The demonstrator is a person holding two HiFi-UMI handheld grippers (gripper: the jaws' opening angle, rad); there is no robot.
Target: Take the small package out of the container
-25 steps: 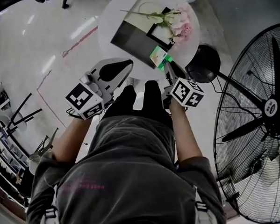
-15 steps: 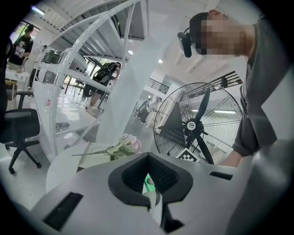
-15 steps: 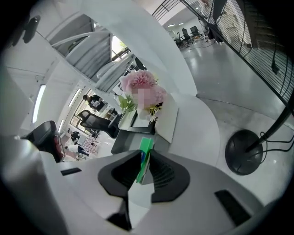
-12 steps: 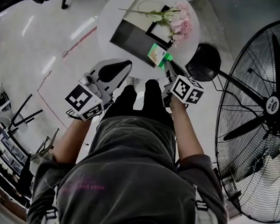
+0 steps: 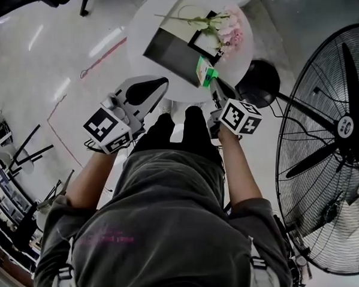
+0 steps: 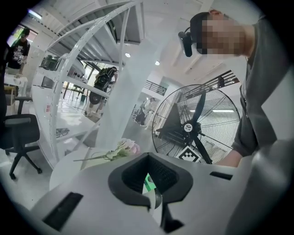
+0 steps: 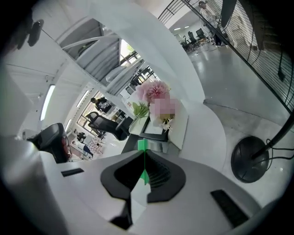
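The small green package (image 5: 203,71) hangs above the near edge of the round white table (image 5: 141,24), with my right gripper (image 5: 210,81) shut on it. In the right gripper view the package (image 7: 143,158) shows edge-on between the jaws of that gripper (image 7: 143,176). The dark open container (image 5: 172,46) stands on the table just behind and left of the package. My left gripper (image 5: 151,87) is shut with nothing in it, held to the left short of the table. In the left gripper view its jaws meet at the gripper's tip (image 6: 154,202), and the package (image 6: 148,182) shows beyond them.
Pink flowers (image 5: 226,27) with green stems lie across the container's far side, next to a black frame (image 5: 204,45). A large standing fan (image 5: 335,148) fills the right side, its round black base (image 5: 261,81) beside the table. An office chair (image 6: 20,137) stands at the left.
The right gripper has carried the green package slightly up and right, off the container's corner, and it now shows more edge-on. The left gripper has not moved.
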